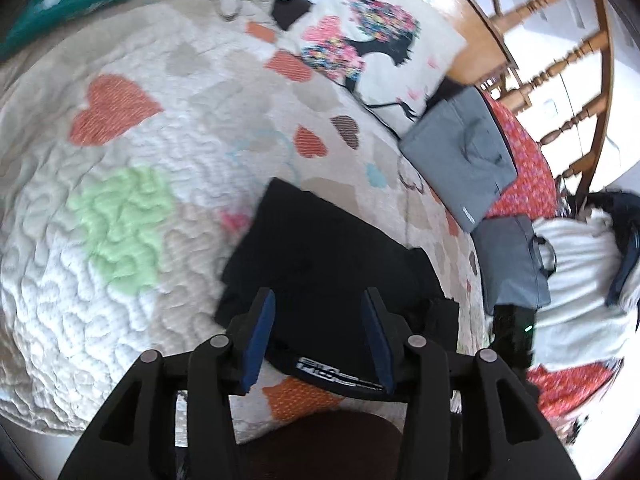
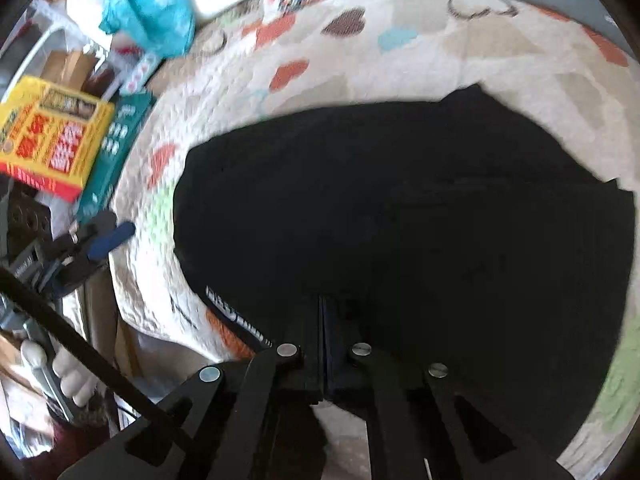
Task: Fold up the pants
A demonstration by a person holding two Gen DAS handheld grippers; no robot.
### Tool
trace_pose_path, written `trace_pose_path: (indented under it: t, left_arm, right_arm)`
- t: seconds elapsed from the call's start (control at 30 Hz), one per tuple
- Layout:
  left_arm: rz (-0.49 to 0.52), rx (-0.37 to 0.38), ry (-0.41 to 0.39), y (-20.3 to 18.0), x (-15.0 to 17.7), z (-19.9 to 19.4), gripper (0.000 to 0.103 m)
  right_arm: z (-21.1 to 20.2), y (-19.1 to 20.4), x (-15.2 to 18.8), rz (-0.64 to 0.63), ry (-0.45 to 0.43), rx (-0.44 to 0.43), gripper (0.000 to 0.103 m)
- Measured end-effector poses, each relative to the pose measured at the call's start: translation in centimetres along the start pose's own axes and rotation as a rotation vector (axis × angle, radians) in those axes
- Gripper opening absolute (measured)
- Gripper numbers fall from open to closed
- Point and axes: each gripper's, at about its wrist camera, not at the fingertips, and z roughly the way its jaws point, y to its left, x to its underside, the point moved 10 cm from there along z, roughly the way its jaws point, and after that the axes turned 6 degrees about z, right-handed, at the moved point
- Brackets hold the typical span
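The black pants (image 1: pixel 320 264) lie folded on a quilted bedspread with heart prints (image 1: pixel 120 160). A white logo waistband edge (image 1: pixel 340 376) faces me. My left gripper (image 1: pixel 320 304) is open and empty, hovering just above the near edge of the pants. In the right wrist view the pants (image 2: pixel 400 200) fill the middle. My right gripper (image 2: pixel 322 304) has its jaws pressed together over the near edge of the pants; whether fabric is pinched between them is hidden in the dark. The left gripper also shows in the right wrist view (image 2: pixel 108 238), at the bed's left edge.
A printed cushion (image 1: pixel 372 40) and two grey bags (image 1: pixel 460 156) (image 1: pixel 516 264) lie to the right on the bed. A wooden chair (image 1: pixel 560 80) stands beyond. A yellow box (image 2: pixel 52 140) and teal cloth (image 2: pixel 148 4) sit left of the bed.
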Motion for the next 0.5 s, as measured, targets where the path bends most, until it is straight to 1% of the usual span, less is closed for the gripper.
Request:
trace_pose_path:
  t: [0.03, 0.07, 0.17, 0.23, 0.27, 0.3, 0.33, 0.37, 0.4, 0.47, 0.5]
  left_arm:
    - [-0.033, -0.001, 0.002, 0.9, 0.3, 0.1, 0.044]
    - [-0.048, -0.001, 0.003, 1.4, 0.4, 0.1, 0.044]
    - [-0.086, 0.000, 0.007, 2.9, 1.1, 0.4, 0.044]
    - [-0.121, 0.020, 0.017, 3.7, 1.6, 0.9, 0.044]
    - [-0.144, 0.031, 0.023, 4.0, 2.0, 1.3, 0.044]
    - [-0.153, 0.038, 0.025, 4.1, 2.2, 1.5, 0.044]
    - [-0.162, 0.048, 0.026, 4.2, 2.4, 1.8, 0.045]
    - [-0.166, 0.055, 0.027, 4.2, 2.7, 2.0, 0.046]
    - [-0.169, 0.059, 0.027, 4.2, 2.8, 2.2, 0.047]
    - [-0.175, 0.072, 0.028, 4.0, 3.2, 2.7, 0.053]
    - [-0.177, 0.076, 0.032, 3.9, 3.4, 3.0, 0.053]
  right_arm:
    - [0.2, -0.3, 0.3, -0.009, 0.011, 0.027, 0.002]
    - [0.3, -0.3, 0.3, -0.014, 0.010, 0.034, 0.002]
    - [-1.0, 0.4, -0.1, -0.022, -0.001, 0.020, 0.003]
    - [-2.0, 1.5, -0.9, -0.051, -0.012, 0.016, 0.010]
    - [-2.4, 2.2, -1.6, -0.062, -0.015, 0.009, 0.021]
    - [-2.6, 3.1, -2.2, -0.064, -0.018, -0.001, 0.038]
    - [-2.8, 3.8, -3.1, -0.061, -0.021, -0.015, 0.046]
    - [-2.9, 4.4, -3.7, -0.058, -0.022, -0.023, 0.058]
    - [-2.7, 5.3, -4.7, -0.055, -0.014, -0.035, 0.064]
    - [-1.5, 7.2, -6.2, -0.067, 0.034, -0.058, 0.068]
    - [-0.5, 8.5, -7.0, -0.087, 0.067, -0.056, 0.070]
